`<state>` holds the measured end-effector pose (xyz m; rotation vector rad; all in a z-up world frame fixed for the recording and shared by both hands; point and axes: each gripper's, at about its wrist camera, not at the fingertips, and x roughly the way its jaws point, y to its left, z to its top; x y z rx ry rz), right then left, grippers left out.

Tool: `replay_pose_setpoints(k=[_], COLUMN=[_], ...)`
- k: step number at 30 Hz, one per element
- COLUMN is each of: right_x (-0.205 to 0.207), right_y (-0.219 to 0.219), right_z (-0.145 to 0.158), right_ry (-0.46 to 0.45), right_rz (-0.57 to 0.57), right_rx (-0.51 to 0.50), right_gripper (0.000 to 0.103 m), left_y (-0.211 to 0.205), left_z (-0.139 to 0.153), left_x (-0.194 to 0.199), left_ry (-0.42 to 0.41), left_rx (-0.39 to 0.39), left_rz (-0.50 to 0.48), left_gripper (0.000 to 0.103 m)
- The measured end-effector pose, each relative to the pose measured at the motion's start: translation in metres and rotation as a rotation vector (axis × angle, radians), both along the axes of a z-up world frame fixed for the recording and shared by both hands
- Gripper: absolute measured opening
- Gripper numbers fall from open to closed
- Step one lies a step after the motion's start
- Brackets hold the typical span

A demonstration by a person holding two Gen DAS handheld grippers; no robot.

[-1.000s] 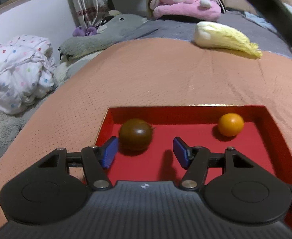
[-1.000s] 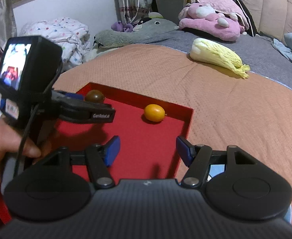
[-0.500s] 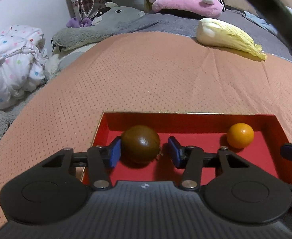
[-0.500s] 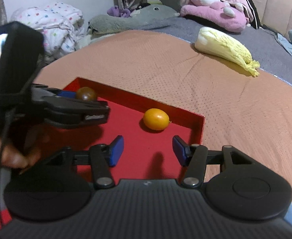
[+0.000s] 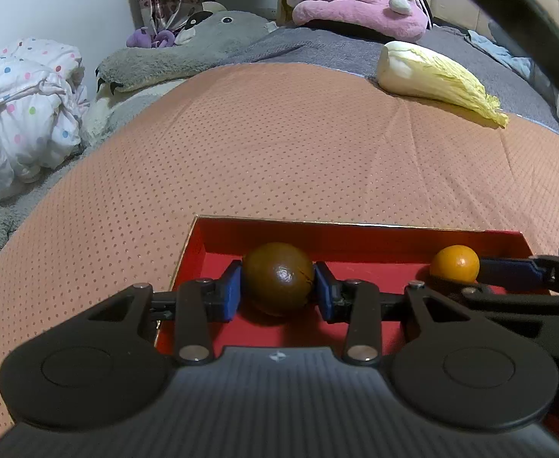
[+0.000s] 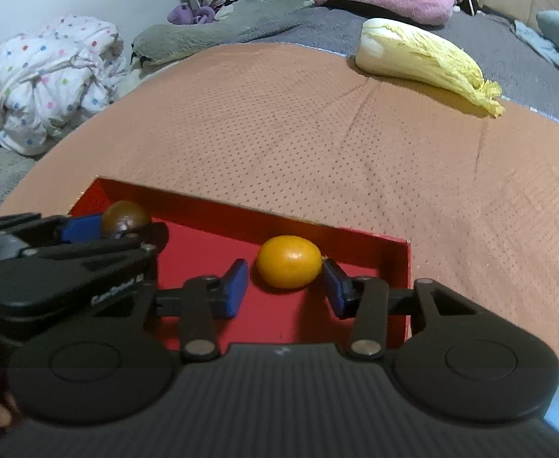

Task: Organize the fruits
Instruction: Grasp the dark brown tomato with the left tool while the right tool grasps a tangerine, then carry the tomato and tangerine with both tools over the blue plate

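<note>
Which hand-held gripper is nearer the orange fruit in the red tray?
Right. The right hand-held gripper has the orange fruit between its closing jaws. The left hand-held gripper is across the red tray, clamped on the dark brown fruit.

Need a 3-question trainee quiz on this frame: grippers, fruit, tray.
1. Multiple choice: what is the left gripper shut on? A) the cabbage B) the dark brown fruit C) the orange fruit
2. True or false: both fruits lie on the cloth, outside any container.
3. Short answer: in the right wrist view, which pad of the right gripper shows a gap to the orange fruit?

Key
1. B. Both pads press on it; the jaws have just been closing.
2. False. Both lie in the red tray.
3. The pad on the picture's left. The jaws have just been closing with the fruit between them, not yet clamped.
</note>
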<state>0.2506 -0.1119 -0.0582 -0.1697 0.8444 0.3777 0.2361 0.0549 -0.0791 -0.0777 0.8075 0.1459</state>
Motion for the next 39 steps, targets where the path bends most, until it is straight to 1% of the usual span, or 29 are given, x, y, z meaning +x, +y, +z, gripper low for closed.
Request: replay_pose_setpoints(k=[7, 15, 21, 28, 39], right_x=[-0.001, -0.020, -0.046, -0.076, -0.119], right_y=[-0.002, -0.014, -0.027, -0.038, -0.057], right_z=[0.001, 0.011, 0.020, 0.033, 0.056], right_ry=[-0.006, -0.020, -0.039, -0.063, -0.108], right_rz=[-0.008, -0.006, 0.007, 0.029, 0.053], right_rx=[-0.003, 0.009, 0.021, 0.048, 0.087], right_gripper=[0.041, 0.041, 0.041, 0.041, 0.041], left_y=[0.002, 0.006, 0.000, -0.009, -0.035], left_z=[0.000, 0.005, 0.016, 0.031, 0.056], left_x=[0.000, -0.007, -0.021, -0.039, -0.071], left_ry=[0.002, 0.014, -0.020, -0.038, -0.074], left_rx=[-0.018, -0.046, -0.040, -0.042, -0.026], left_rz=[0.003, 0.007, -0.020, -0.043, -0.096], left_gripper=[0.045, 0.045, 0.045, 0.045, 0.045])
